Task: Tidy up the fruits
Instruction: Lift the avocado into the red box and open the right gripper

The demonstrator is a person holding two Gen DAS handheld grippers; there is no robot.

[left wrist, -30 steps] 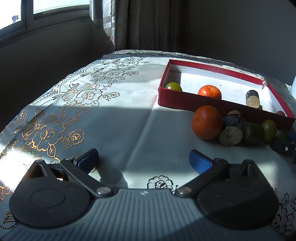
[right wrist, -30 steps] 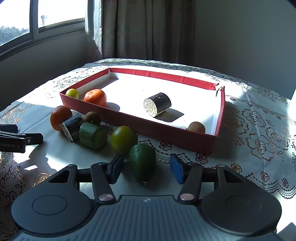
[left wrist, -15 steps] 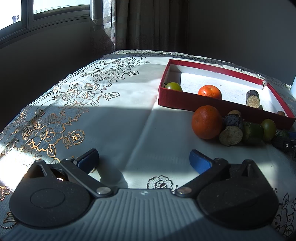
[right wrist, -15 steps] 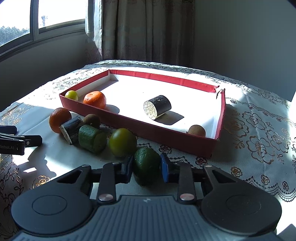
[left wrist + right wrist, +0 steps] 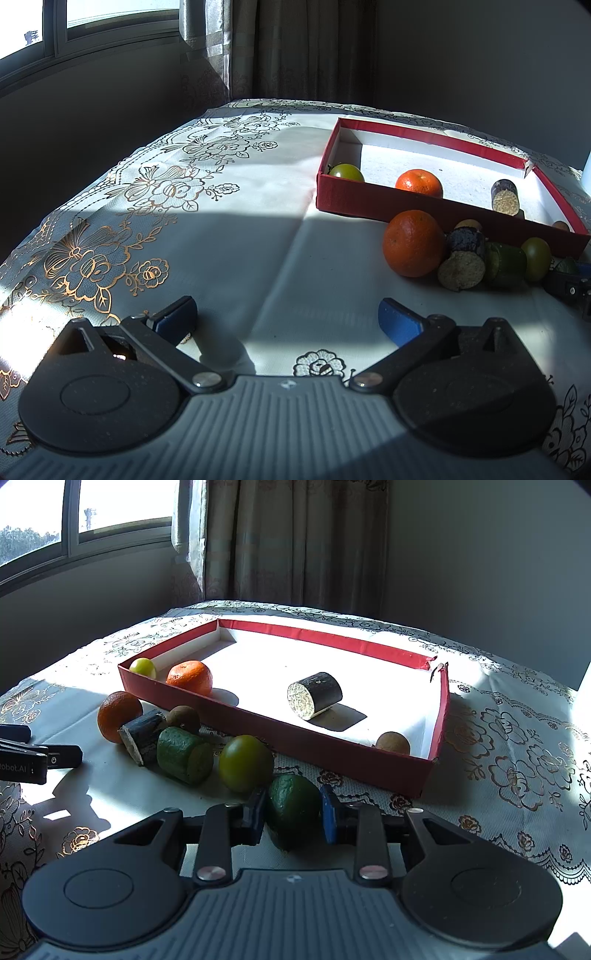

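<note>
My right gripper (image 5: 292,810) is shut on a dark green avocado (image 5: 293,806) that rests on the tablecloth just in front of the red box (image 5: 332,747). Beside it lie a round green fruit (image 5: 245,762), a green cylinder piece (image 5: 183,755), a dark cylinder piece (image 5: 144,734), a brown kiwi (image 5: 183,718) and an orange (image 5: 119,716). Inside the box sit a small green fruit (image 5: 143,667), an orange (image 5: 190,676), a dark cylinder (image 5: 314,695) and a brown kiwi (image 5: 393,743). My left gripper (image 5: 286,317) stands open over bare cloth, left of the orange (image 5: 413,243).
A floral tablecloth (image 5: 166,192) covers the table, whose far edge meets a dark wall, a window and a curtain (image 5: 291,542). The left gripper's fingers (image 5: 37,755) show at the left edge of the right wrist view. The red box (image 5: 354,199) lies right of the left gripper.
My right gripper has closed its fingers onto the avocado, which stood loose between them before. The left gripper has stayed where it was.
</note>
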